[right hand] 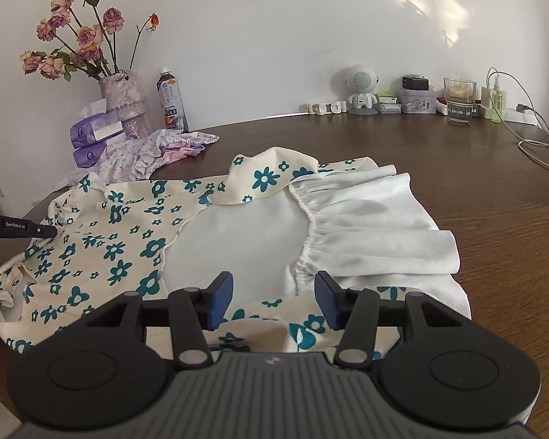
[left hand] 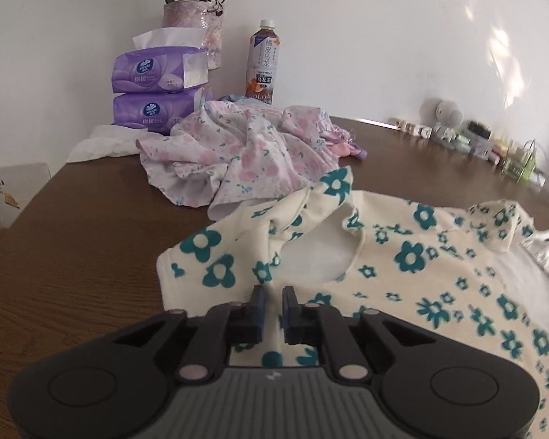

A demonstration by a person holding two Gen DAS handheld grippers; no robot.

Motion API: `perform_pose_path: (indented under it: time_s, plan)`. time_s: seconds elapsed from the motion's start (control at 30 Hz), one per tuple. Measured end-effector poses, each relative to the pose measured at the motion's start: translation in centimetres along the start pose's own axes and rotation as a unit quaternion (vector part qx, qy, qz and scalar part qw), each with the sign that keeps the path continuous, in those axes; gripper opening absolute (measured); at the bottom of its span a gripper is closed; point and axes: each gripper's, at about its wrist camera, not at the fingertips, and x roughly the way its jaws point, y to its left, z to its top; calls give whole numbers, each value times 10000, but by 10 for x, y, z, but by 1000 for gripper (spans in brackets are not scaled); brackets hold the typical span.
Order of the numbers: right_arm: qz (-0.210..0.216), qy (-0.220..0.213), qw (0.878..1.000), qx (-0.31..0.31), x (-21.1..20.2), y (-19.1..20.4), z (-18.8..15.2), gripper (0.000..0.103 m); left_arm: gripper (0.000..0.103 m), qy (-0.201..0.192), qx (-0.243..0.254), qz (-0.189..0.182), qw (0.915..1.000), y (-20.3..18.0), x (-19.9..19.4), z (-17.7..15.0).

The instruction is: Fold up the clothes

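garments 2 | tissue packs 2 | left hand-held gripper pinching floral dress | right hand-held gripper wide

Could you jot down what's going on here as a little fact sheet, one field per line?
Surface: brown wooden table
Being folded: cream dress with teal flowers, spread flat
Waiting: crumpled pink floral garment, behind the dress
Left tool: nearly closed, a fold of the dress between its fingers
Right tool: open over the dress
Background: vase of roses, tissue packs, tea bottle

Sunlight dapples the white wall behind a brown wooden table.
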Motion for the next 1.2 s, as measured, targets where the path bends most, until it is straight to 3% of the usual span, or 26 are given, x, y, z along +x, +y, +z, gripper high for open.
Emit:
perform_pose_path:
  time_s: [0.1,0.27,0.4,0.6,0.8,1.2]
  plan:
    - [-22,-39,10000,-21,-5,1,-2,50,17,-350,-95,-49,9993,2,-24,-2]
    - [76,-169,9998,38,-13,-1,-8,50,22,-785,90,410,9960,3,-77,-22]
    - [187,-186,9996,89,-9,-2,-12,50,21,-564,82,601,9966,7,-94,-43]
    - [234,-145,9996,25,-2,4,-18,50,19,-170,358,559,9976,-8,-81,-64]
    - [221,-153,9996,48,-9,0,-25,50,18,-204,1065,922,9898,-30,-73,-72]
    - [237,-155,9995,137,-11,-4,-30,52,19,-366,1349,1258,9822,-44,-75,-81]
